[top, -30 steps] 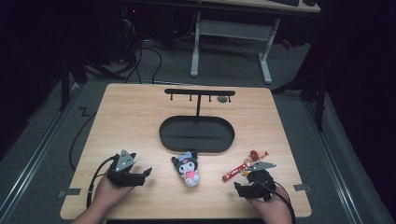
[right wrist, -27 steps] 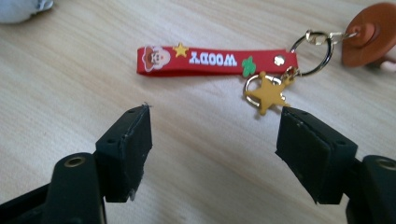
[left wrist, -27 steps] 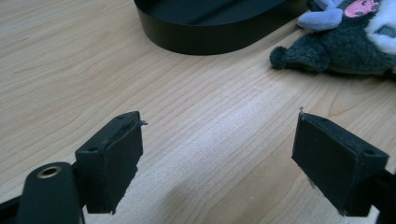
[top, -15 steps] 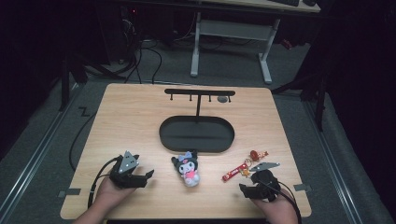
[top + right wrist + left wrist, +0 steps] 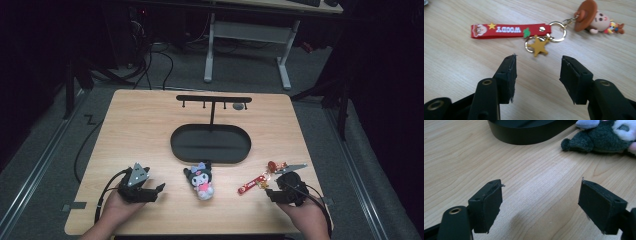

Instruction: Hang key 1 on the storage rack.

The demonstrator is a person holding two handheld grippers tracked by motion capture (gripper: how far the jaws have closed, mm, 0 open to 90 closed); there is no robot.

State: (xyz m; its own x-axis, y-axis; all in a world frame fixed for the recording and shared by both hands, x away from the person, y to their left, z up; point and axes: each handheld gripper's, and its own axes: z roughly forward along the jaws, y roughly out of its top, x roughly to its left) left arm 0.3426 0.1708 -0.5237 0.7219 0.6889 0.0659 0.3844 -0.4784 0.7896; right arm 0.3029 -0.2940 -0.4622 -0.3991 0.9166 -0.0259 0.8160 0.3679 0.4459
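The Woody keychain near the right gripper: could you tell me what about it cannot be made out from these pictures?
- High view: the keychain is too small; strap lettering and figure are unreadable.
- Right gripper view: the red strap and star charm show clearly, but the figure's back is hidden, as it lies on the table.
- Right gripper: its jaws have just been closing, with nothing between them.

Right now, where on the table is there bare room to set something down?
The table is bare left and right of the black oval tray, and between the left claw and the plush toy. It is crowded near the right claw, around the Woody keychain.
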